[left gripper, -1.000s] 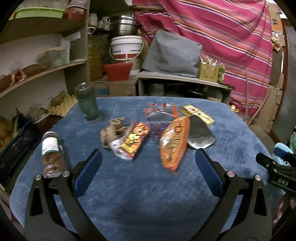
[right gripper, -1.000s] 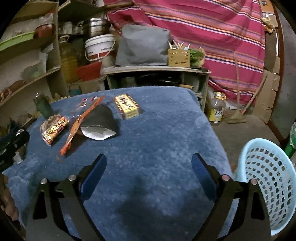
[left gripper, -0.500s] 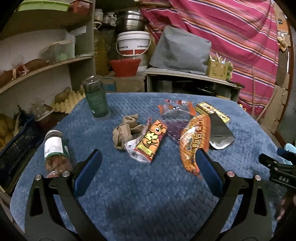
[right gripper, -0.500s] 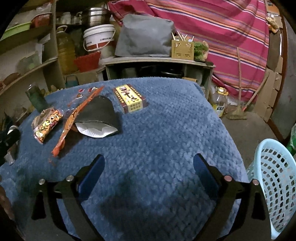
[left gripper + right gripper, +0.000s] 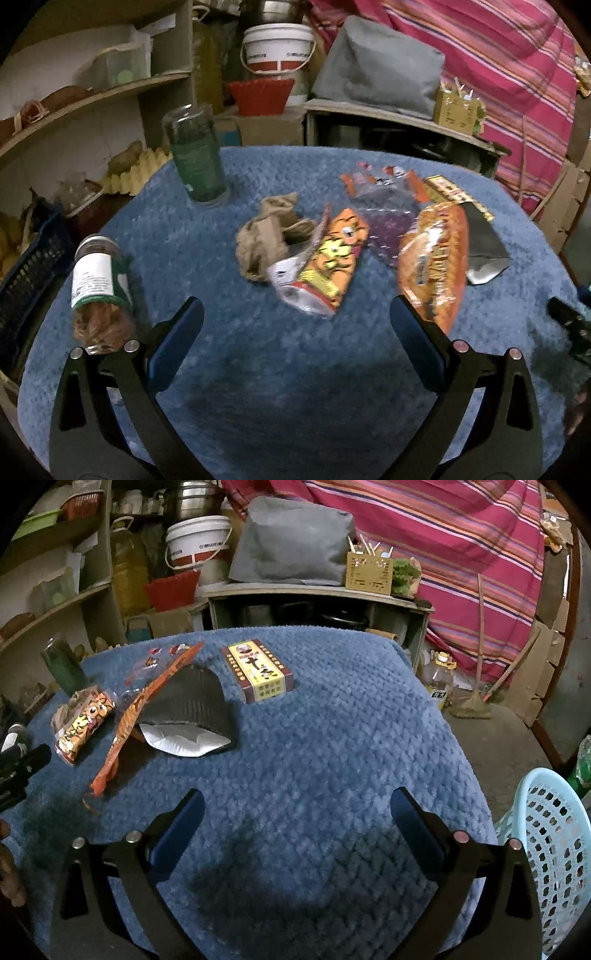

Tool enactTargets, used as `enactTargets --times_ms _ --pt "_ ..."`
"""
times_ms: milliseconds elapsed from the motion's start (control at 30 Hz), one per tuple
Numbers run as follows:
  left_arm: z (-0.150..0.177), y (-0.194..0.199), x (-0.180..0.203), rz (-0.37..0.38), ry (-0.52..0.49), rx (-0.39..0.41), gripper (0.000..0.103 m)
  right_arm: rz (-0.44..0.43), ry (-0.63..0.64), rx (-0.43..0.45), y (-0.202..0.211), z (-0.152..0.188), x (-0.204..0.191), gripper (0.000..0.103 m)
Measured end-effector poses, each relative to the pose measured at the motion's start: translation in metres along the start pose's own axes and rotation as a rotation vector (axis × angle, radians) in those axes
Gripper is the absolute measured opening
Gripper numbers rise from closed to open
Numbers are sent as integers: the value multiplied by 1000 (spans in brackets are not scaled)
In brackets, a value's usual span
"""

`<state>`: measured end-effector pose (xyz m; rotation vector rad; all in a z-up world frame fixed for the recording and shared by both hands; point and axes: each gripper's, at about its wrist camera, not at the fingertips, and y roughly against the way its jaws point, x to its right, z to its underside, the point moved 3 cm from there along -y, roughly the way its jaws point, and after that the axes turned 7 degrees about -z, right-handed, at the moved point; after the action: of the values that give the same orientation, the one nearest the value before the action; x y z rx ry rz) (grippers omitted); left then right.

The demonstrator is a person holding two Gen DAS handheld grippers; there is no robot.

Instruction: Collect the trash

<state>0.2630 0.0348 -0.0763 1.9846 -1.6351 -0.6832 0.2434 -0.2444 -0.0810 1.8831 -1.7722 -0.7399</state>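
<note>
On the blue cloth [image 5: 229,354] lies the trash: 3 orange snack wrappers, nearest one [image 5: 325,266] with its long axis running away and slightly right; 1 crumpled brown paper [image 5: 264,240] touching it, 1 black pouch [image 5: 192,705], 1 yellow box [image 5: 258,670]. 2 jars stand left: green [image 5: 195,162] upright, labelled [image 5: 99,291] tilted. Left gripper [image 5: 295,325] gapes, empty. Right gripper [image 5: 297,812] jaws opening, nothing between. Basket [image 5: 550,834] at the cloth's right

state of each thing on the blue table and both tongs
left tongs: open, empty
right tongs: opening, empty
green glass jar: upright
labelled jar: on its side
brown paper: crumpled
orange cartoon wrapper: lying flat, torn open
yellow box: closed, flat
black pouch: open, silver lining showing
light blue basket: upright beside table
</note>
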Motion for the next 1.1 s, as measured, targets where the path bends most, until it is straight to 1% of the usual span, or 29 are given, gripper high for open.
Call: enactTargets --times_ms 67,167,233,333,500,533,600,633,667,767,900,933,967,1033,1100 --pt "0 -4 -2 -20 -20 -4 97 7 -4 10 1 -1 1 98" --pt "2 -10 2 -1 -38 -24 97 20 -45 2 -4 -1 6 98" --pt "2 -11 7 6 -62 -22 97 19 -65 7 -6 -2 9 98" --pt "-2 -16 15 -21 -88 -8 97 7 -62 23 -7 -4 7 98" --pt "-12 -31 20 19 -70 -31 97 3 -29 31 -11 -7 3 98" --pt "-13 -34 22 18 -75 -35 96 3 -27 29 -12 -8 3 98" --pt "-14 -41 25 26 -86 -56 90 -5 -12 24 -15 -8 0 98" --pt "-15 -46 27 37 -89 -73 84 -7 -6 22 -15 -8 -1 98" --pt "-15 -50 28 42 -90 -86 81 -9 -2 21 -16 -8 -2 98" --pt "-18 -56 30 34 -94 -95 80 -20 -2 21 -19 -10 -4 98" --pt "-24 -56 29 40 -84 -65 79 -45 -24 -11 -27 -9 -2 98" --pt "-26 -56 29 40 -83 -57 76 -49 -35 -15 -29 -9 0 98" --pt "-27 -57 30 39 -86 -54 69 -52 -55 -15 -30 -9 3 99" --pt "-26 -60 31 43 -91 -67 61 -58 -81 -8 -30 -9 7 99" --pt "-27 -61 31 48 -91 -67 59 -52 -95 -14 -31 -10 9 99"
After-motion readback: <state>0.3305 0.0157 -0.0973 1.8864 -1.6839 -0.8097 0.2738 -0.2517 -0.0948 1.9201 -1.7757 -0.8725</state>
